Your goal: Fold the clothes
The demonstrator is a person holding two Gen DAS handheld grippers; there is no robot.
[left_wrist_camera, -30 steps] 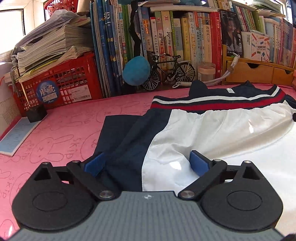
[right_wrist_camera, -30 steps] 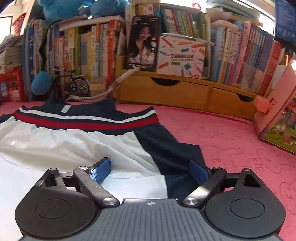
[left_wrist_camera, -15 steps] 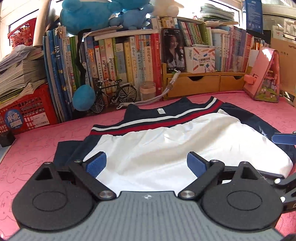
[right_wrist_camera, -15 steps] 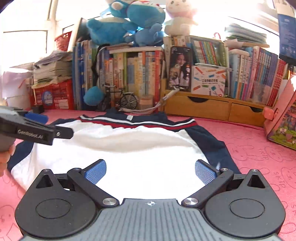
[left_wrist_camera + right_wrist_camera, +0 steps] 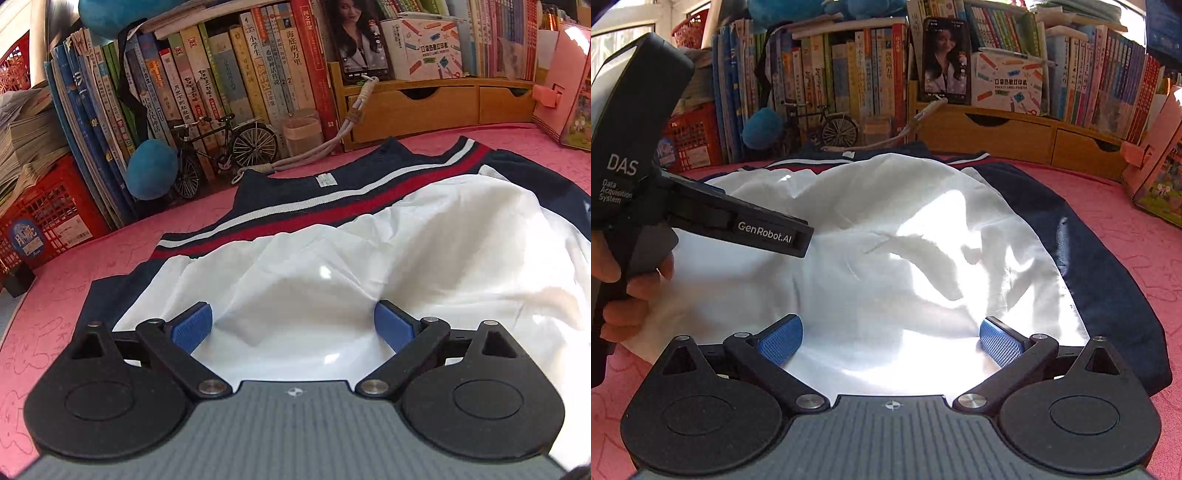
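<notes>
Spread flat on a pink rabbit-printed desk [image 5: 122, 254]: a white-bodied garment with navy sleeves and red-and-white striped collar band [image 5: 388, 266], collar toward the books, white cloth rumpled into soft ridges across the middle; small white label just under the neckline.

Left gripper [image 5: 293, 326] low over the near-left part of the white cloth, blue pads spread wide, nothing pinched between them; seen also from the right wrist as a black lettered body gripped by a hand [image 5: 624, 273] at the left edge.

Right gripper [image 5: 892, 341] above the near hem of the white panel, blue ribbed pads at full spread, cloth lying beneath and not clamped; navy sleeve just to its right.

Behind the garment: a row of upright books [image 5: 229, 85]; a small black model bicycle [image 5: 225, 147]; a round blue plush ball [image 5: 151, 173] beside it; a red plastic crate [image 5: 48, 210] at far left; wooden drawers [image 5: 1008, 136] at right, with a pale cord trailing down to the collar.
</notes>
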